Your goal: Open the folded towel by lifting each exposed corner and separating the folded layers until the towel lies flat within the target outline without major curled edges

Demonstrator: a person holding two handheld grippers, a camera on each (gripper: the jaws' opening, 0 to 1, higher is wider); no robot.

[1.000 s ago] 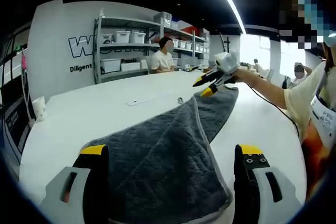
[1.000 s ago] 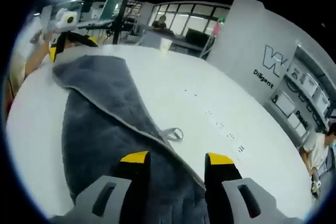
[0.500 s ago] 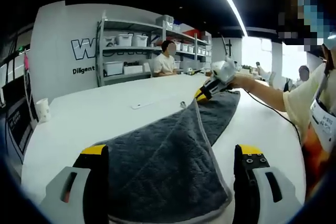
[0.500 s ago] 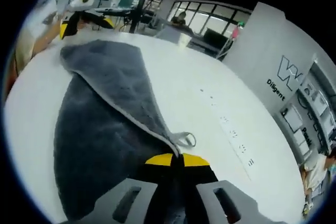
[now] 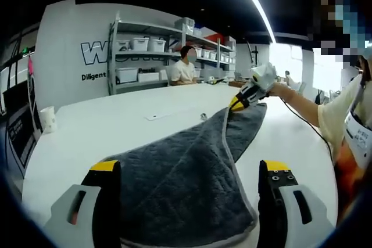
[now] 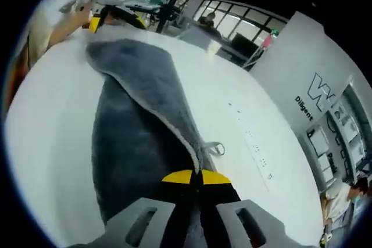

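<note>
A dark grey towel (image 5: 186, 184) lies stretched across a white worktop (image 5: 104, 120) as a person works to unfold it with a claw in each hand. The right claw (image 6: 190, 173), its yellow-tipped jaws pressed together, pinches the pale-hemmed edge of the upper layer near the towel's hanging loop (image 6: 216, 148), apparently to peel that layer away from the one beneath. The left claw (image 5: 189, 169) stands wide, jaws on either side of the near end of the towel and gripping nothing there, perhaps ready to pin or take a corner. The towel's long axis runs from one claw to the other; in the right gripper view it tapers toward the far left claw (image 6: 116, 18). It is still folded, the top layer's edge crossing it diagonally. Shelves (image 5: 145, 56) line the rear wall.
</note>
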